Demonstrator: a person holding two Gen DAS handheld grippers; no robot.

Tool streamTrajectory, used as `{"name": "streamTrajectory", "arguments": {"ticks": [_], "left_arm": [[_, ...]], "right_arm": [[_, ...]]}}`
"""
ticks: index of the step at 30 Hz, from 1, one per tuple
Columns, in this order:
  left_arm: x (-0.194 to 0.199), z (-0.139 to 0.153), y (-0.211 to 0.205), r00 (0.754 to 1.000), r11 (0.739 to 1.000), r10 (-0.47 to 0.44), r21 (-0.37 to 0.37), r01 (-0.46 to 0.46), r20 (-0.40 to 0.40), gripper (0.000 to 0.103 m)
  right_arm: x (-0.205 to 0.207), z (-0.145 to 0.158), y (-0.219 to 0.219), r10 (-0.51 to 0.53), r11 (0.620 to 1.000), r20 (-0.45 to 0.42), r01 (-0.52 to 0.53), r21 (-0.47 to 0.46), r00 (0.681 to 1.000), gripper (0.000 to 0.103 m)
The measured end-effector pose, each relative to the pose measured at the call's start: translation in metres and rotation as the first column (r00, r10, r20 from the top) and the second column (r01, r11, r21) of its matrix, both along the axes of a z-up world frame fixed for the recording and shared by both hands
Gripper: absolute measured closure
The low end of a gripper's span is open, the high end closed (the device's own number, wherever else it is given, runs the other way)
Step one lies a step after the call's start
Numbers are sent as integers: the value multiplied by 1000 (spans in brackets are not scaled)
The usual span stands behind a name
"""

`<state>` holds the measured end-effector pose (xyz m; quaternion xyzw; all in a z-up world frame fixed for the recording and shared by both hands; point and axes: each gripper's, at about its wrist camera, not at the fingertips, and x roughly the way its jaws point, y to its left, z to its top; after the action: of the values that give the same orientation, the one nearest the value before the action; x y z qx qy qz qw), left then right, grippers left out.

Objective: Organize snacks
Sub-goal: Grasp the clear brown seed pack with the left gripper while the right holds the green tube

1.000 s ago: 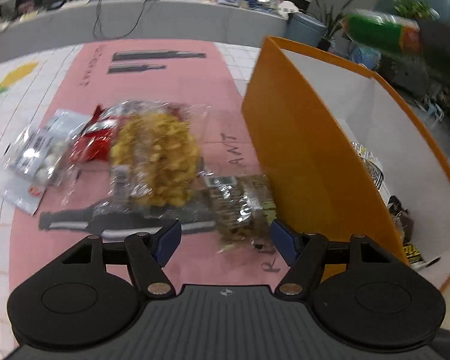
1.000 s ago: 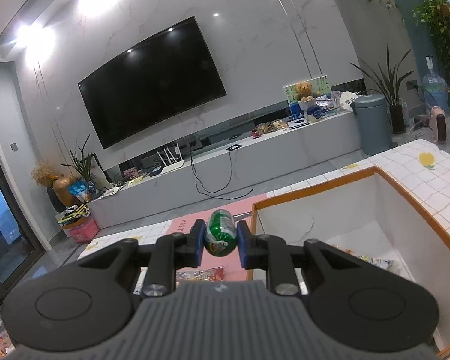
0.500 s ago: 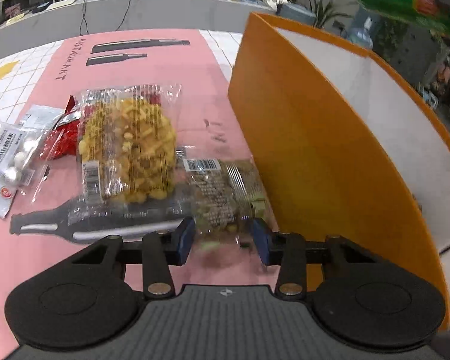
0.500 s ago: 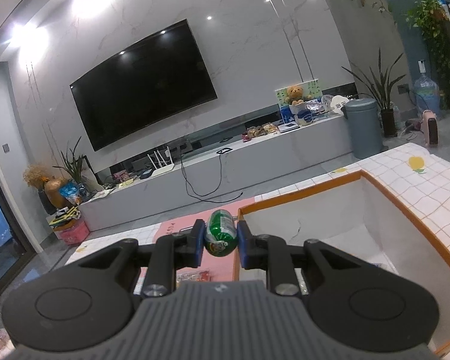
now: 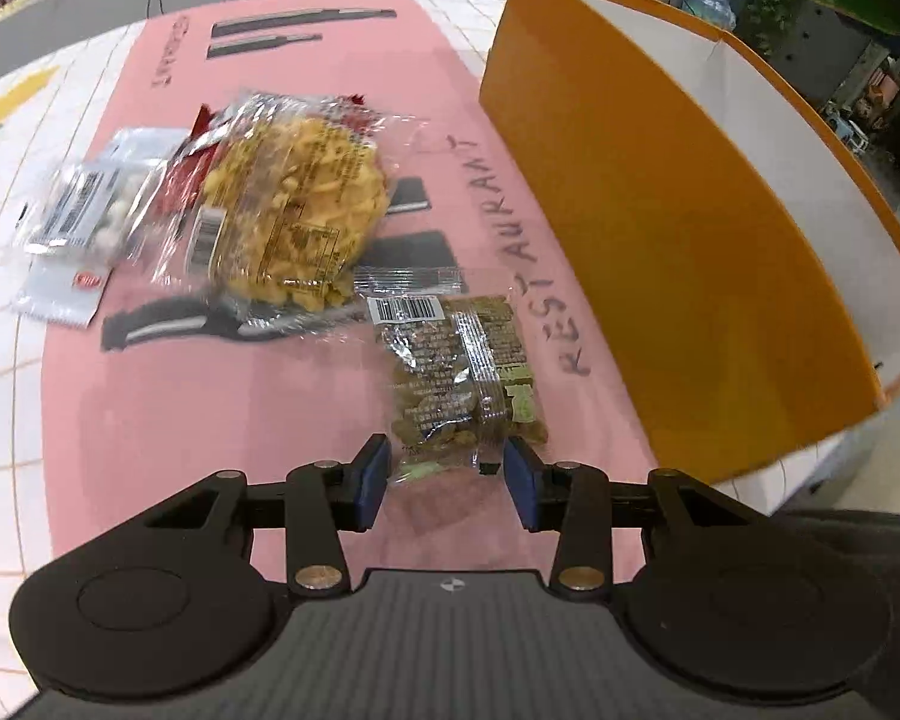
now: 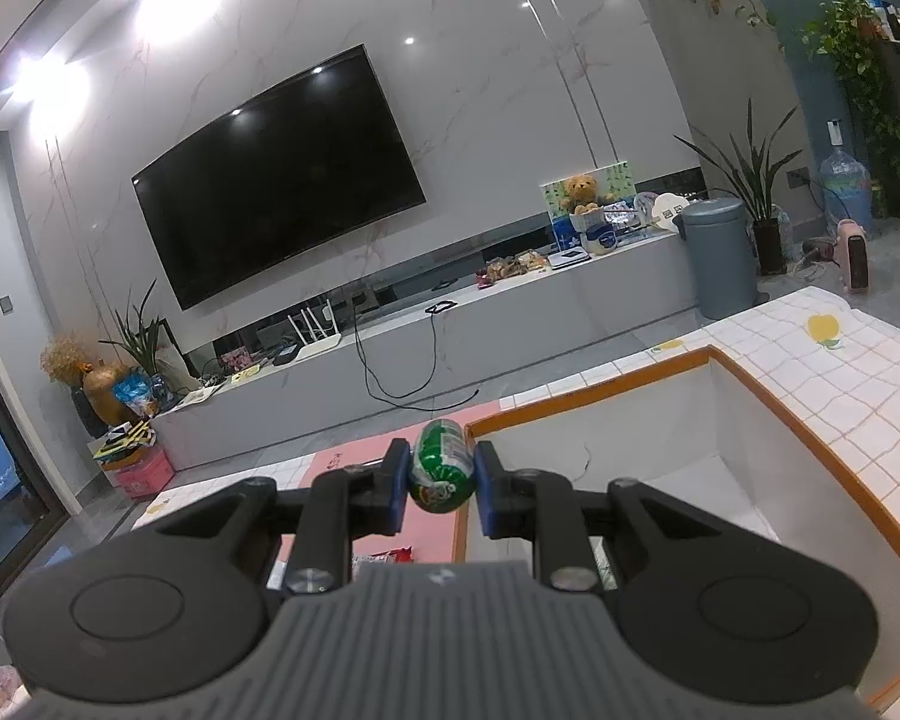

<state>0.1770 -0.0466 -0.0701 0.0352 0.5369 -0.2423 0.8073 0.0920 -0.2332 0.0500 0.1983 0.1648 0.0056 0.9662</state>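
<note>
Loose snacks at ten o'clock in the left wrist view: white candy pack, red packet half buried under the big clear bag of yellow crisps, all piled on the pink mat over the desk, probably waiting their turn. Next, toward six o'clock, brown nut packet lying flat, near end pinched in the left gripper; fingers drawn in narrow, closed on its crinkled seal, likely the start of a lift. At two o'clock, orange box standing just beside, evidently the destination. Over to the right wrist view: right gripper at six o'clock, fingers clamped tight on the green packet, held aloft near the box's near corner, seemingly poised for a drop inside.
</note>
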Motion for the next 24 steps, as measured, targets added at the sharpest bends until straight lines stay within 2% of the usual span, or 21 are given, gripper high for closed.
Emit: {"name": "streamTrajectory", "arguments": {"ticks": [1,3,4,5,8,11,19,24], "left_arm": [[0,1,2,1000,1000,-13,8,13,-8,54],[0,3,2,997,997,-54,59,57,-47,30],[-1,6,1,996,994,-72,78,76,-56,27],[-3,11,0,996,993,-84,79,86,-31,27],[-8,28,-5,992,997,-72,45,68,101,14],[-2,30,-17,986,999,-35,43,28,166,14],[16,-2,-36,996,993,12,112,-22,93,14],[13,-8,-37,993,988,22,148,-39,116,14]], "right_arm": [[-1,0,0,-1,1000,1,1,3,1000,83],[-2,1,0,2,1000,5,-2,2,1000,83],[-3,1,0,3,1000,7,-3,2,1000,83],[-3,1,0,4,1000,9,-4,2,1000,83],[-4,1,-2,-3,1000,9,3,5,1000,83],[-3,-1,-3,-3,1000,1,3,12,1000,83],[-2,5,-6,4,1000,3,-4,12,1000,83],[-3,4,-9,0,1000,4,0,17,1000,83]]}}
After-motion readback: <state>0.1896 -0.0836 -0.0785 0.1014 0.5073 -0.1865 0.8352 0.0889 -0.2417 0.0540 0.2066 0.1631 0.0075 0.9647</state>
